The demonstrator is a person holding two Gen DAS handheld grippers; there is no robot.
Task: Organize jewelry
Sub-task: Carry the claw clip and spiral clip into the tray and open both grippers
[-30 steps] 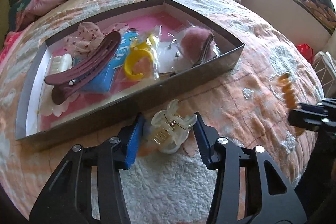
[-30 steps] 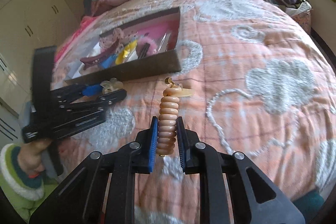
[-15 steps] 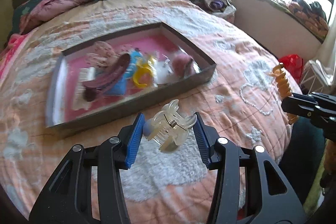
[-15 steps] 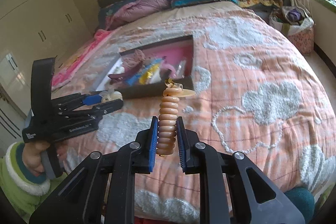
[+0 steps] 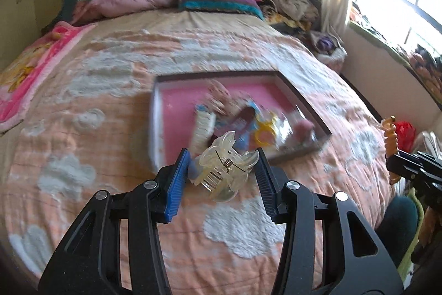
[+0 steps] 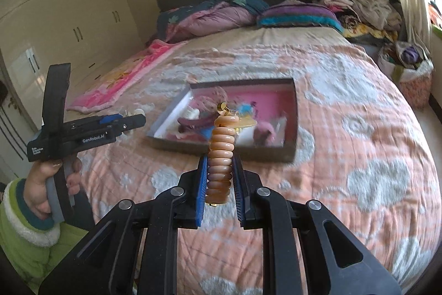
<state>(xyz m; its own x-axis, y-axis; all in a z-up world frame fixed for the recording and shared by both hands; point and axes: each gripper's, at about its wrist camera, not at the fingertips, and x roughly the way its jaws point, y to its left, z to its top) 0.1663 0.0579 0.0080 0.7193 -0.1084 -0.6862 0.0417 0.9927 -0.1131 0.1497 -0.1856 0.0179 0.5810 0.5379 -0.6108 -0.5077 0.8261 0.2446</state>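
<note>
Left wrist view: left gripper [image 5: 222, 173] clamped on a clear claw hair clip [image 5: 225, 169], held in the air above the peach bedspread [image 5: 83, 129]. Dark shallow box [image 5: 304, 104] with pink lining lies on the bed beyond, holding blurred hair accessories, among them a yellow ring [image 5: 265, 130].
Right wrist view: right gripper [image 6: 219, 185] closed tight on a tan spiral hair tie [image 6: 221, 156], upright, off the bed. Person's hand [image 6: 47, 184] in a green sleeve [image 6: 25, 239] grips the left tool's handle.
</note>
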